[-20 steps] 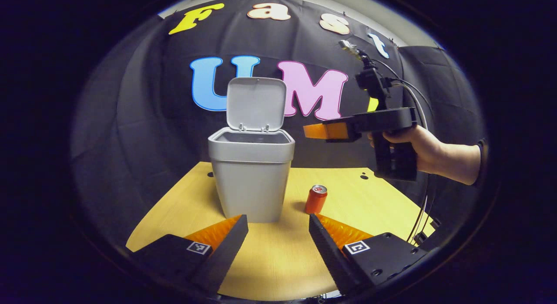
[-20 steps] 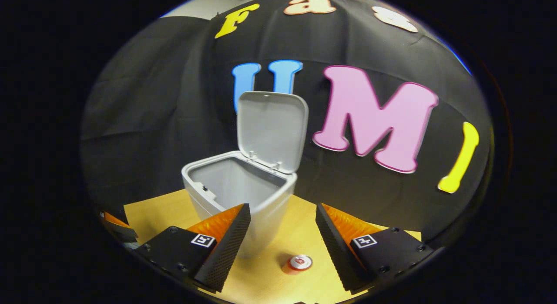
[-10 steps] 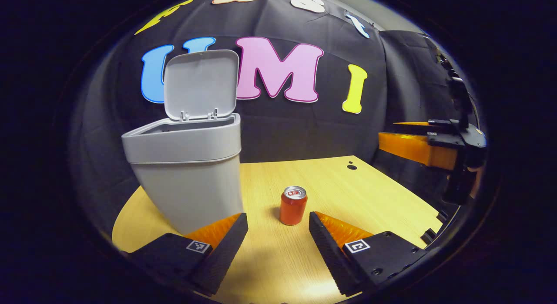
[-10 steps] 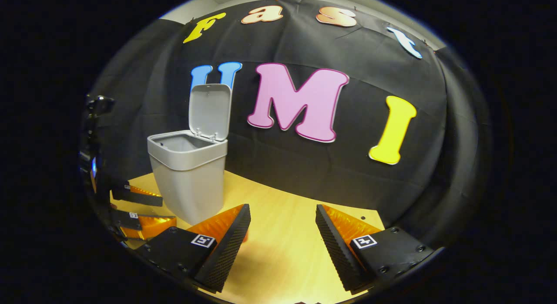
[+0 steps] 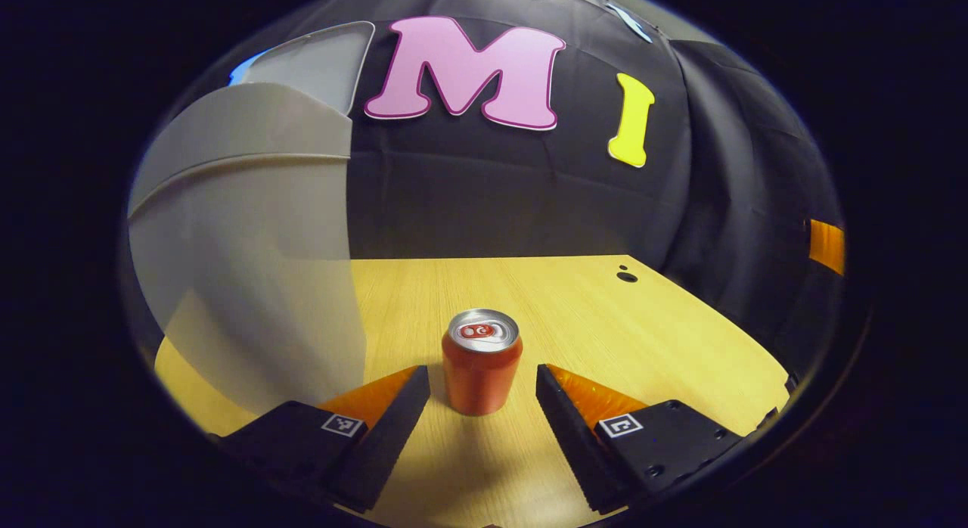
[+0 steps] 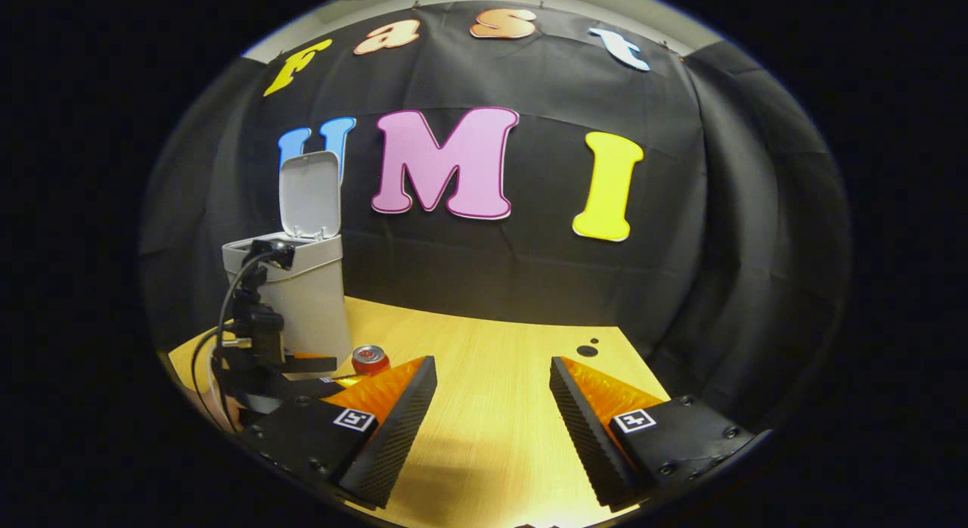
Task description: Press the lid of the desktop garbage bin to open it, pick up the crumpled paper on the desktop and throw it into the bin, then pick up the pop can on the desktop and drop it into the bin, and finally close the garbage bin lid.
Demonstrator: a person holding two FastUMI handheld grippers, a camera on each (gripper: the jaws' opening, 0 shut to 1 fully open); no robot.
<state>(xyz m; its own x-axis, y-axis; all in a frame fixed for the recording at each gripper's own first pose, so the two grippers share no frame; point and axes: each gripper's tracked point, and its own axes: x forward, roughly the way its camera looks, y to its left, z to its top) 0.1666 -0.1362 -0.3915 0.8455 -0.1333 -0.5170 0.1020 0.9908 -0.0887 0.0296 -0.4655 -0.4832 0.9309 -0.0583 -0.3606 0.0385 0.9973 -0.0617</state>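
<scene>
While closing in on the small red aluminium pop can (image 5: 482, 361), upright on the pale wooden desktop (image 5: 605, 324), left gripper (image 5: 482, 396) spread wide, fingers released, nothing grasped. Can sitting just ahead of the gap between the fingertips, not yet between the pads, no contact. Grey plastic desktop garbage bin (image 5: 242, 271) just left of the can, looming large, its hinged grey lid (image 6: 308, 193) standing upright and open. Step in hand judged as the can pickup; no crumpled paper on the desktop, so presumably binned already. Next move calls for a short push forward so the fingers straddle the can's body, then a squeeze at mid-height, careful not to nudge it over or bump the bin wall. Right gripper (image 6: 491, 407) also released and empty, held back over bare desktop, well apart from can and bin. Versus half a second ago: can bigger and nearer the left fingertips, bin swollen toward the left edge; right gripper view pulled further back, bin smaller, left gripper now beside the bin with the can at its tips.
</scene>
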